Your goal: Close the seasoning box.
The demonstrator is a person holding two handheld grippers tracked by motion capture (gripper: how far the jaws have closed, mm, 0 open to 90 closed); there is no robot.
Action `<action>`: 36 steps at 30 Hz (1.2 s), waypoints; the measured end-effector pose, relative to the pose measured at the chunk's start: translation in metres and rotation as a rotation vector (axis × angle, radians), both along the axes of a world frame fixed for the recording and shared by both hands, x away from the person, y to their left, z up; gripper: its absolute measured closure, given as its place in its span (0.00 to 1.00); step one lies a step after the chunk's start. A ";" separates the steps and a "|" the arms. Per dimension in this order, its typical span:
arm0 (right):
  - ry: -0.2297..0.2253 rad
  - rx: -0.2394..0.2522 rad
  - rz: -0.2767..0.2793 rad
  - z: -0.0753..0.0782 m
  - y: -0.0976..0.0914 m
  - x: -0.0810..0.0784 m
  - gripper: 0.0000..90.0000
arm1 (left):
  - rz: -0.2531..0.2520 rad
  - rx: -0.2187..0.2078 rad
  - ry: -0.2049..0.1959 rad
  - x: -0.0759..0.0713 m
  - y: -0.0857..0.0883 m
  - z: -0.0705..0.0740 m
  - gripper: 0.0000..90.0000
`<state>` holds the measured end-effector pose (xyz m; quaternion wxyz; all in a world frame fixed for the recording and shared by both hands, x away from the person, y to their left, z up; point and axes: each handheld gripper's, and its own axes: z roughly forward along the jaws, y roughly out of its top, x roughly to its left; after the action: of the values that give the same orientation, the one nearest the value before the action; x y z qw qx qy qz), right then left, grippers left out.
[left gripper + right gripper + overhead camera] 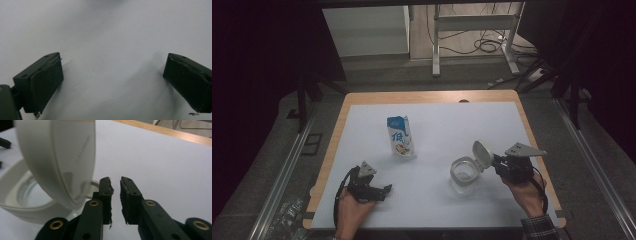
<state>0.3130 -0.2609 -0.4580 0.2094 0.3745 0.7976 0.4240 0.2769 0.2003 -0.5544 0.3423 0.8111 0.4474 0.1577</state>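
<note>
Near edge, left: left gripper (379, 191) lies low on the white sheet (437, 130), held by the left hand (352, 210); its jaws stand wide apart with bare sheet between them in the left gripper view (112, 72).
Near edge, right: right hand (528, 192) holds the right gripper (493, 162) pointing left toward the jar, grey plate on top, a checked sleeve (539, 227) at the wrist.
Right gripper jaws: a narrow gap shows between the pads in the right gripper view (116, 195), nothing clamped; the pads sit just beside the lid's lower edge, and whether they touch it I cannot tell.
Jar: clear jar (463, 175) stands upright on the sheet, right of centre, mouth open.
Lid: white flip lid (482, 155) is tilted up on the jar's right side, between the jar's mouth and the right gripper.
Middle, farther back: blue-and-white carton (401, 137) stands upright, well apart from both grippers.
Table: wooden edge (432, 96) frames the sheet.
Far: white stand legs (474, 25) and floor cables (489, 45).
</note>
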 end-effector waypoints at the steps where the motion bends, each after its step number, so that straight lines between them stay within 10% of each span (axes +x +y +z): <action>1: -0.002 -0.011 -0.005 -0.001 -0.001 0.000 0.83 | 0.000 -0.001 0.000 0.000 0.000 0.000 0.03; 24: 0.060 -0.046 -0.058 -0.024 -0.015 -0.011 0.53 | -0.005 -0.050 0.010 0.001 0.007 0.003 0.07; 36: 0.087 -0.059 -0.095 -0.036 -0.024 -0.016 0.43 | -0.050 -0.090 -0.043 0.016 0.013 0.030 0.15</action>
<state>0.2968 -0.2844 -0.4935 0.2052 0.4236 0.7994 0.3733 0.2933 0.2137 -0.5245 0.3918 0.8021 0.4262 0.1463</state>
